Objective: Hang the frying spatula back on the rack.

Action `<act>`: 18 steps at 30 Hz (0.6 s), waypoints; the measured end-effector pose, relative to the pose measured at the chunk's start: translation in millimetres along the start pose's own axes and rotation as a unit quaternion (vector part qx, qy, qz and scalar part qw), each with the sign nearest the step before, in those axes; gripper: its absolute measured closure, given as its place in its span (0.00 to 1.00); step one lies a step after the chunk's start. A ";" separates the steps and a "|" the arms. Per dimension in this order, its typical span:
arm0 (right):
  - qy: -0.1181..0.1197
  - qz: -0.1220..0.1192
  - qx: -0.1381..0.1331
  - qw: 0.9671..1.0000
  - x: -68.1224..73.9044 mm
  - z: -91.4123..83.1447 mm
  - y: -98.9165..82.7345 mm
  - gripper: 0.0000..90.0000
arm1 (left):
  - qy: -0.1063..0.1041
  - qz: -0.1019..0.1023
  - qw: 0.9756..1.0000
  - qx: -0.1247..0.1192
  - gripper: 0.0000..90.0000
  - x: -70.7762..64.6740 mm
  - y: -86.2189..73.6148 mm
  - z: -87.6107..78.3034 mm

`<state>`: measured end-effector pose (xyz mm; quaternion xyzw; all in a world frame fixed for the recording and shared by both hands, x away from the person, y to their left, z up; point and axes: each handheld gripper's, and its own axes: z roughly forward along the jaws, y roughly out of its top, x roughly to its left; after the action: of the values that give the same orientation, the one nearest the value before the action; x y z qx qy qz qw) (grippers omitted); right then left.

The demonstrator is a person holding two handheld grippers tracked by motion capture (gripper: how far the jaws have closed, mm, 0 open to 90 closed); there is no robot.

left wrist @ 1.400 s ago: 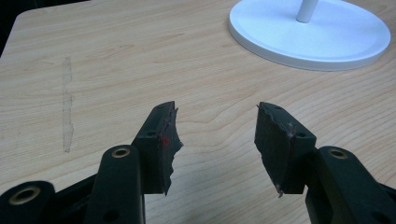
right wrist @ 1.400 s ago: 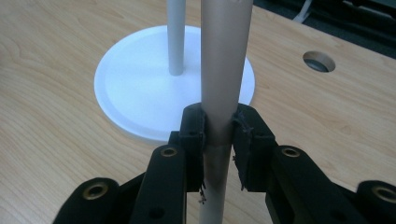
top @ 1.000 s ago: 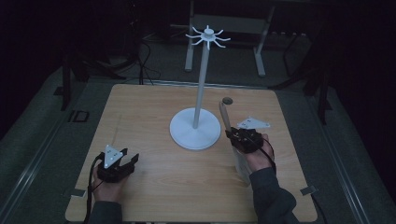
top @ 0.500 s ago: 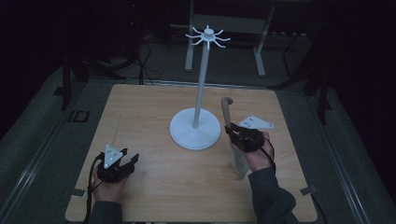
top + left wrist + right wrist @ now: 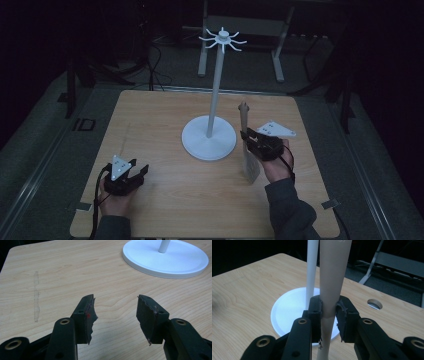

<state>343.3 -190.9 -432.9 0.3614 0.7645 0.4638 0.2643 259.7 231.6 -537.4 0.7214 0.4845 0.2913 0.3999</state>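
Observation:
A white stand with a round base, a thin pole and a ring of hooks at its top stands mid-table. My right gripper is just right of the base, shut on a tan spatula held upright, with the handle up and the pale blade below the hand. In the right gripper view the jaws pinch the spatula handle, and the stand's pole rises right behind it. My left gripper rests low at the table's front left, open with nothing in it.
The wooden table has bare room left of the stand and between the hands. The stand's base lies ahead of the left gripper. A small round hole sits in the tabletop. Dark floor, cables and a metal frame lie beyond the table.
My right gripper has risen slightly with the spatula, which now stands more upright beside the stand. The left gripper has not moved.

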 end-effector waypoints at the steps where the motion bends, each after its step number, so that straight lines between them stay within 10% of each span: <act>1: 0.000 0.000 -0.001 1.000 0.4 -0.1 0.8 0.83 | 0.000 -0.001 1.000 0.000 0.54 -0.1 0.0 0.0; 18: 0.004 -0.003 -0.021 1.000 6.7 1.3 13.3 0.83 | 0.001 -0.002 1.000 -0.002 0.54 0.2 0.0 -0.2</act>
<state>344.4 -180.8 -421.9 0.3519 0.7567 0.4801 0.2701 259.6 231.8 -537.3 0.7196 0.4857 0.2923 0.4011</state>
